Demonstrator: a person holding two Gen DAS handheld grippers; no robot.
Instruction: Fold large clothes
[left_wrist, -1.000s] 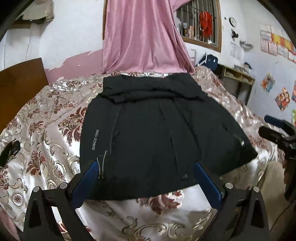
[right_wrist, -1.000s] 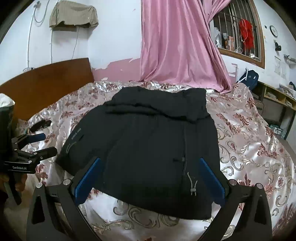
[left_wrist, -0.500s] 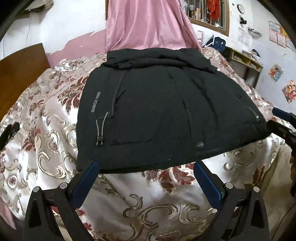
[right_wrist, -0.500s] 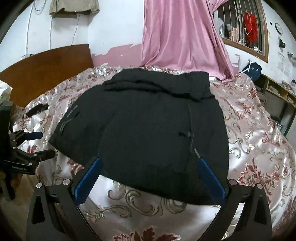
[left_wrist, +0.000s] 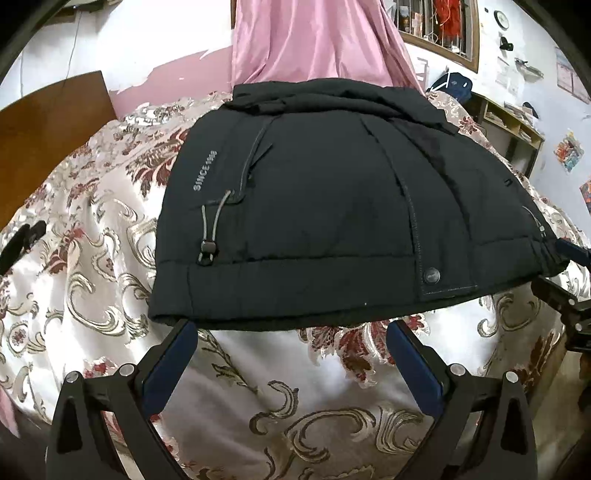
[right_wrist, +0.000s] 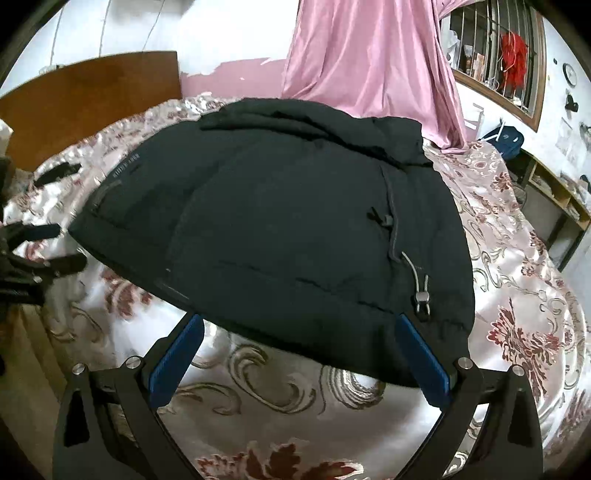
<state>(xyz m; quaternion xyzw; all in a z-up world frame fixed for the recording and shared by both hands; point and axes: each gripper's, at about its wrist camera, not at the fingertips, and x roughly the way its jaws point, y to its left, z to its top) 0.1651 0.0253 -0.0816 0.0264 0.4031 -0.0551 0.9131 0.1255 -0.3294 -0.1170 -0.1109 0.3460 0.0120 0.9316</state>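
Evenly lit, soft and fairly bright, with glossy sheen on the satin bedspread (left_wrist: 110, 295). Strong fisheye bending and dark vignette at corners. Slight motion blur at the right-wrist view's left edge.

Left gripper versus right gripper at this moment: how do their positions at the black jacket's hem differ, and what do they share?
The left gripper sits at the hem end with the snap button and SINCE lettering; the right gripper faces the opposite end. The left gripper's fingertips lie just short of the black jacket, whereas the right gripper's reach under its edge. Both are open and hold nothing, over the floral bedspread.
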